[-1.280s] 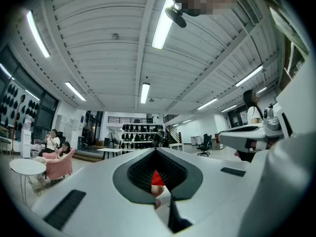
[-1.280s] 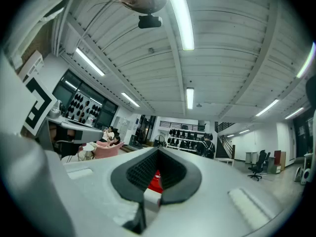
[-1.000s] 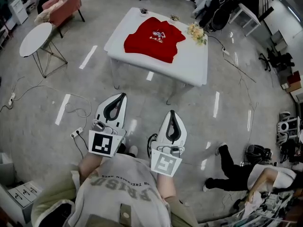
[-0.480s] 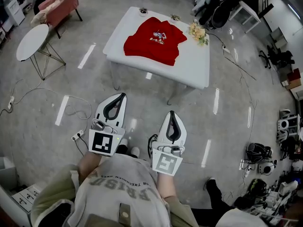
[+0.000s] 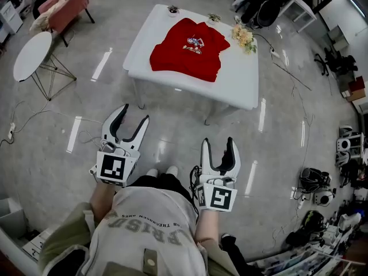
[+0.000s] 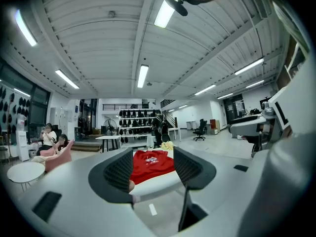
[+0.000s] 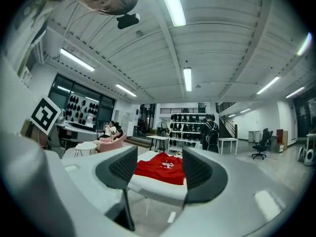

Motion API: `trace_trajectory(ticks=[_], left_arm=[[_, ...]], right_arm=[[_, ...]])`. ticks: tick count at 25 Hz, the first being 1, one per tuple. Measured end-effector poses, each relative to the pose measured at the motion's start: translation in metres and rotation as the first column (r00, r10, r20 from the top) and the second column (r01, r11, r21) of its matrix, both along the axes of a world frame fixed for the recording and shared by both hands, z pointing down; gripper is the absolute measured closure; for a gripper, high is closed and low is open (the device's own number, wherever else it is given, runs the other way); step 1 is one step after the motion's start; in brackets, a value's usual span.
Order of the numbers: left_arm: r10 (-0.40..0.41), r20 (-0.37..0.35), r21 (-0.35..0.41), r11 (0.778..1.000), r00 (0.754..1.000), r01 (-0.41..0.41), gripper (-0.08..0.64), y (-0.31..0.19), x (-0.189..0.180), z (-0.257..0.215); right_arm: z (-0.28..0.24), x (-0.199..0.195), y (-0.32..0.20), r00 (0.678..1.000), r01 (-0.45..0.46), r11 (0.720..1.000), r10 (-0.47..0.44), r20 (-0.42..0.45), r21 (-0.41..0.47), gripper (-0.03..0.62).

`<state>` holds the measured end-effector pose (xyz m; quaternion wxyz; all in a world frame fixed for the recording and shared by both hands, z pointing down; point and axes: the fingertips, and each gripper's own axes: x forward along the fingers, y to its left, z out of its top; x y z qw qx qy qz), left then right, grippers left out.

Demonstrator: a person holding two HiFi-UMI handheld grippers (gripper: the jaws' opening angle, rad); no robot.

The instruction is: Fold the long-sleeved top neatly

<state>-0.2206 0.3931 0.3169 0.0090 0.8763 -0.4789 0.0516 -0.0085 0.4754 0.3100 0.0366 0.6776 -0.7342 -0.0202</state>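
Top [image 5: 187, 49], red with a small printed picture on the chest, lay flat on the white table [image 5: 241, 85], toward its left and far part in the head view, with one edge reaching close to the table's near edge. A bunch of pale flowers [image 5: 243, 37] sat on the table just beside the top, at its right. Both grippers were held well short of the table, over the shiny grey floor [image 5: 172, 131] and close in front of the person's body.

The left gripper [image 5: 133, 114] had just been opening its jaws, which stood apart with nothing between them. In the left gripper view only the distant top and table showed through the gap. The right gripper [image 5: 217, 142] had likewise just been opening. Its jaws stood apart and empty, framing the same far-off top in the right gripper view.

A round white side table [image 5: 31, 56] stood well off to the left, with a pink armchair [image 5: 68, 4] beyond it.
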Motion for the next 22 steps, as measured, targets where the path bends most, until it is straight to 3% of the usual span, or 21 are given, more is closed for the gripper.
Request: trace_trajectory(ticks=[3, 9, 22], left_arm=[[-0.022, 0.041, -0.047, 0.999, 0.999, 0.024, 0.295, -0.015, -0.012, 0.015], [-0.06, 0.075, -0.069, 0.995, 0.995, 0.065, 0.28, -0.044, -0.011, 0.036], [-0.108, 0.097, -0.056, 0.992, 0.989, 0.114, 0.279, -0.169, 0.043, 0.036]], right_arm=[[0.003, 0.012, -0.011, 1.0, -0.02, 1.0, 0.02, -0.01, -0.018, 0.321], [0.022, 0.022, -0.051, 1.0, 0.007, 0.999, -0.008, -0.02, -0.044, 0.321], [0.028, 0.08, -0.19, 0.996, 0.072, 0.997, -0.074, -0.048, -0.034, 0.321]])
